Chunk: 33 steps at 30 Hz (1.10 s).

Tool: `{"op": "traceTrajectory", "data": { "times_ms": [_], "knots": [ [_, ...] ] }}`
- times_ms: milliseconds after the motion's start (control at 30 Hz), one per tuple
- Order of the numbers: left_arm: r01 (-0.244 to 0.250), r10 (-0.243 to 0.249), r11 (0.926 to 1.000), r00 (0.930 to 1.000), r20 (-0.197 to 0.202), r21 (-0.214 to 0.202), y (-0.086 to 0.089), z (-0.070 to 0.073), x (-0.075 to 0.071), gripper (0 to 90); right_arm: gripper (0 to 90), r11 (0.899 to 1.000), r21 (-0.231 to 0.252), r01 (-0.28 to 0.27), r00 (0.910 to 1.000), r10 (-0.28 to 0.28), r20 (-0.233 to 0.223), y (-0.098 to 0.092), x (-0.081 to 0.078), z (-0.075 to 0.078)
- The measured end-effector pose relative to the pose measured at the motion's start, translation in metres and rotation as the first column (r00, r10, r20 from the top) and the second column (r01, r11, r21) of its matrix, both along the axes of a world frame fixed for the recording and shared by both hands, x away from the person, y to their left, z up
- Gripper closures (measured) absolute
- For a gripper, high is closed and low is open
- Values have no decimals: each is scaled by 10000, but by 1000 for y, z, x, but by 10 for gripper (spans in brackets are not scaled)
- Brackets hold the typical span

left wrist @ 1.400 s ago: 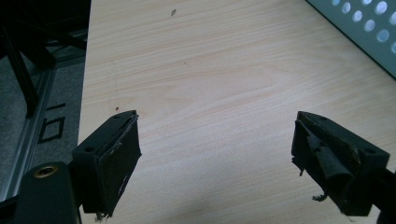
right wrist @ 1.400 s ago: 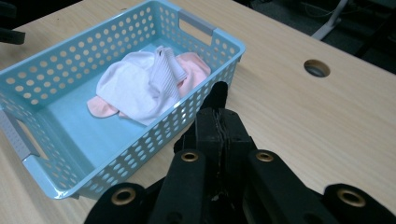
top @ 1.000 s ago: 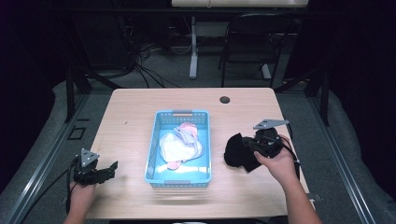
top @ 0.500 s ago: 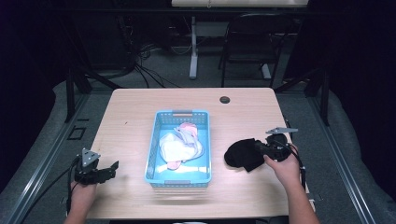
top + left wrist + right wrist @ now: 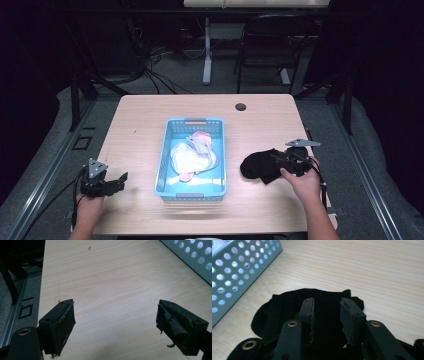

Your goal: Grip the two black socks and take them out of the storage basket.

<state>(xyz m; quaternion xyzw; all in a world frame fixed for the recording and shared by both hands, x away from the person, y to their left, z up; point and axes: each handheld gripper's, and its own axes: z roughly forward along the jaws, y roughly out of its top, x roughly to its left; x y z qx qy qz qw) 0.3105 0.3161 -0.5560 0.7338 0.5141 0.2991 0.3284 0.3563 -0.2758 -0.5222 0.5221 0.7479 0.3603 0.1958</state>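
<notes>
Black cloth (image 5: 260,166) lies crumpled on the table (image 5: 150,120), lower right of centre in the high view, just right of the blue basket (image 5: 195,189) with a gap of bare wood between them. In the right gripper view it sits in the lower middle of the frame, flat on the wood, with the basket's perforated wall (image 5: 239,270) at upper left.

Right gripper (image 5: 278,160) is over the cloth's right edge. Its jaws have just been opening; they stand apart with cloth showing in the gap between them, pads (image 5: 310,312) not pressing on it.

Left gripper (image 5: 120,178) is at lower left of the high view, resting on the table well left of the basket. Jaws wide open, bare wood between them in the left gripper view.

Basket holds a heap of white and pink laundry (image 5: 194,155). Small dark round thing (image 5: 241,106) near the table's top edge, right of centre.
</notes>
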Motion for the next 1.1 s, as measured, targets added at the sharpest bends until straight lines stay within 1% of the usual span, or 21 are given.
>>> {"op": "traceTrajectory", "data": {
  "times_ms": [100, 200, 333, 433, 500, 600, 833, 900, 967, 1000, 1067, 1100],
  "knots": [
    [33, -33, 10000, 10000, -12, 16, 0, 0, 0, 155, 618, 9999, -47, -164, 9999, 164, 2, 7, -2, 1],
    [46, -46, 10000, 10000, -7, 27, -1, 0, 0, 155, 601, 9990, -19, -457, 9989, 457, 42, 15, -2, 1],
    [73, -73, 10000, 10000, -5, 24, -1, 0, 1, 155, 594, 9964, -185, -826, 9966, 826, 0, 27, -3, -1],
    [71, -71, 10000, 10000, -8, 14, -2, 0, 1, 155, 591, 9944, -100, -1049, 9945, 1049, 39, 38, -3, -3],
    [69, -69, 10000, 10000, 2, 18, -2, 0, 1, 155, 590, 9930, -267, -1150, 9934, 1150, 7, 43, -3, -4],
    [84, -84, 10000, 10000, -9, 9, -2, 0, 1, 155, 589, 9905, -293, -1346, 9908, 1350, 97, 49, -3, -7],
    [140, -140, 9999, 9999, -47, 58, -3, 0, 2, 155, 586, 9863, -95, -1647, 9863, 1647, 18, 59, -4, -12],
    [158, -158, 9999, 9999, -54, 60, -4, -1, 2, 155, 582, 9860, -82, -1668, 9860, 1668, 4, 60, -4, -13],
    [168, -168, 9998, 9998, -49, 58, -4, -1, 2, 155, 576, 9866, -230, -1615, 9868, 1616, 47, 59, -3, -13],
    [175, -174, 9998, 9998, -47, 52, -4, -1, 2, 155, 566, 9879, -273, -1524, 9882, 1528, 117, 57, -2, -13],
    [174, -174, 9998, 9998, -48, 50, -4, 0, 2, 155, 547, 9934, -378, -1080, 9934, 1093, 343, 52, -1, -13],
    [174, -174, 9998, 9998, -50, 49, -4, 0, 2, 155, 538, 9944, -426, -963, 9946, 978, 347, 49, 0, -12]
  ]
}}
